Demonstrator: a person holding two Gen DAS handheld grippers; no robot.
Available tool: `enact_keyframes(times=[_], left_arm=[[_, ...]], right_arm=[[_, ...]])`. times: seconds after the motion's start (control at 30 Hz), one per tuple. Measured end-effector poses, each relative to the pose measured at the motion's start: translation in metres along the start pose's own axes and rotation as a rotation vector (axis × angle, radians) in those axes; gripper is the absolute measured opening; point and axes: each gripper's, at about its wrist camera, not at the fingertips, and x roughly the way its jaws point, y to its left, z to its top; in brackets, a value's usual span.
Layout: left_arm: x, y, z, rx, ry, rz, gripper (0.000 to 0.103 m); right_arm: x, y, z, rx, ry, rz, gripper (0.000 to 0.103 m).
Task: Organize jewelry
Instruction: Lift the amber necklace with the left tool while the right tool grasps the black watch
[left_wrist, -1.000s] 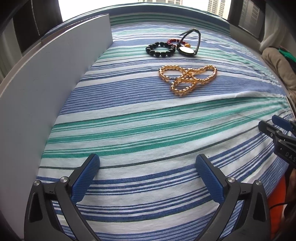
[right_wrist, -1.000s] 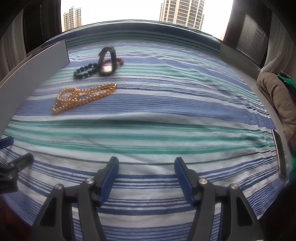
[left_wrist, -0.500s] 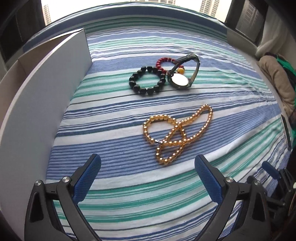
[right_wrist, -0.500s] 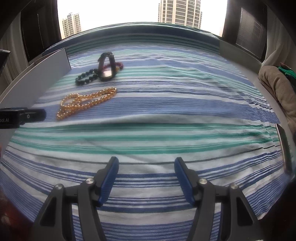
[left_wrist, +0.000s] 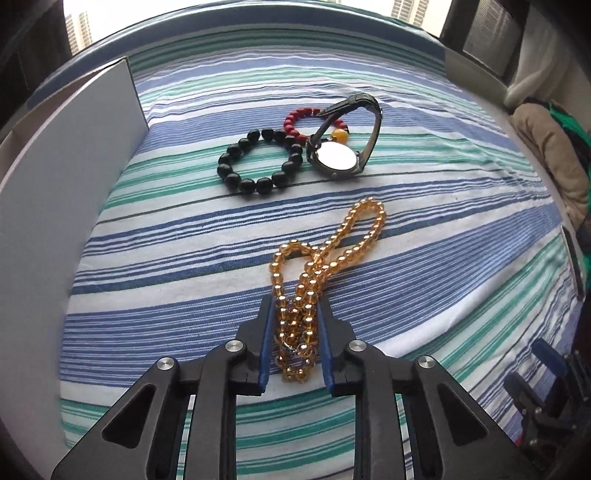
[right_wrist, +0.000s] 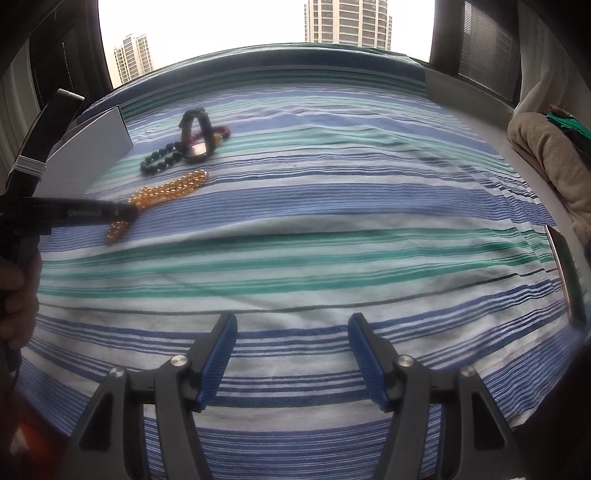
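Note:
A string of amber beads (left_wrist: 325, 258) lies on the striped cloth. My left gripper (left_wrist: 294, 314) is shut on its near end, and the far loop still rests on the cloth. Beyond it lie a black bead bracelet (left_wrist: 258, 162), a red bead bracelet (left_wrist: 295, 122) and a wristwatch (left_wrist: 340, 155) propped on its strap. The right wrist view shows the amber beads (right_wrist: 166, 192), the watch (right_wrist: 197, 136) and the left gripper (right_wrist: 127, 218) at the far left. My right gripper (right_wrist: 291, 347) is open and empty over bare cloth.
A white open box (left_wrist: 55, 206) stands along the left side; its wall also shows in the right wrist view (right_wrist: 92, 155). A beige bundle of cloth (right_wrist: 546, 162) lies at the right edge. A dark flat object (right_wrist: 565, 273) lies at the cloth's right border.
My left gripper has moved forward to the amber beads and closed from wide open onto their near end. The right gripper has stayed in place, open.

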Motion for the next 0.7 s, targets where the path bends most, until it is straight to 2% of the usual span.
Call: enact_keyframes(times=[0.03,0.1,0.23,0.33,0.47,0.6,0.7], left_arm=[[-0.005,0.006,-0.002,-0.023,0.002,-0.028,0.005],[-0.017,0.017,-0.006,-0.073,0.0,-0.085,0.005],[-0.045,0.036,-0.02,-0.129,-0.029,-0.132,0.005],[-0.066,0.049,-0.029,-0.165,-0.053,-0.167,0.005],[-0.089,0.062,-0.033,-0.18,-0.088,-0.161,0.005],[-0.095,0.07,-0.041,-0.205,-0.085,-0.152,0.005],[-0.1,0.075,-0.05,-0.212,-0.077,-0.145,0.005]], right_arm=[[-0.001,0.0,0.0,0.002,-0.001,0.004,0.064],[-0.005,0.0,0.002,-0.001,-0.012,0.007,0.064],[-0.011,-0.001,0.011,0.003,-0.03,0.017,0.064],[-0.014,-0.001,0.028,-0.003,-0.041,0.062,0.064],[-0.012,0.004,0.078,-0.036,-0.058,0.202,0.064],[0.026,0.038,0.136,-0.209,0.017,0.307,0.064],[0.065,0.065,0.171,-0.304,0.046,0.307,0.064]])
